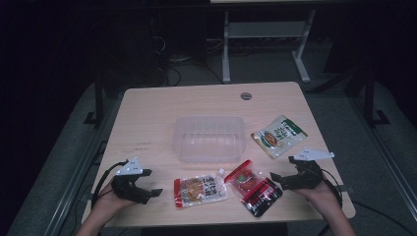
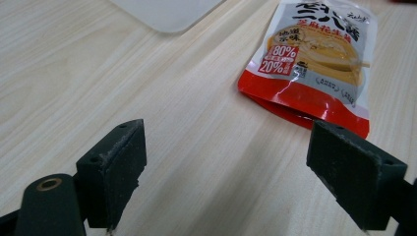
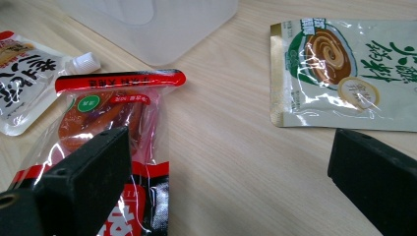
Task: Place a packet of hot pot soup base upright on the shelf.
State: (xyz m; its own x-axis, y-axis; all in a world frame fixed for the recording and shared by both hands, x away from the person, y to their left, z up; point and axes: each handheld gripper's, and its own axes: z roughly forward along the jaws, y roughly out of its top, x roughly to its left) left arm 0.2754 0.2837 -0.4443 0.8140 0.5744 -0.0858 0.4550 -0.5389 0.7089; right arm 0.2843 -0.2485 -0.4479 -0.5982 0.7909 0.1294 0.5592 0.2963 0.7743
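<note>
Three packets lie out, nothing packed yet.
High view: clear tub (image 1: 210,138) empty; left gripper (image 1: 156,192) and right gripper (image 1: 273,178) flank the packets near the table's front edge.
Left gripper view: jaws wide apart, empty; orange sauce pouch (image 2: 314,59) just ahead.
Right gripper view: jaws spread, gripping nothing; red-black packet (image 3: 123,147) beside one jaw, green packet (image 3: 344,73) beyond.

On the table (image 1: 147,113), the tub (image 1: 210,138) stands at centre, with one pouch (image 1: 279,135) just to its right. Two more packets lie side by side before the tub: the spouted pouch (image 1: 200,190) left, the sealed packet (image 1: 253,187) right, touching. The left gripper (image 1: 153,192) sits left of them, the right gripper (image 1: 275,179) right.
</note>
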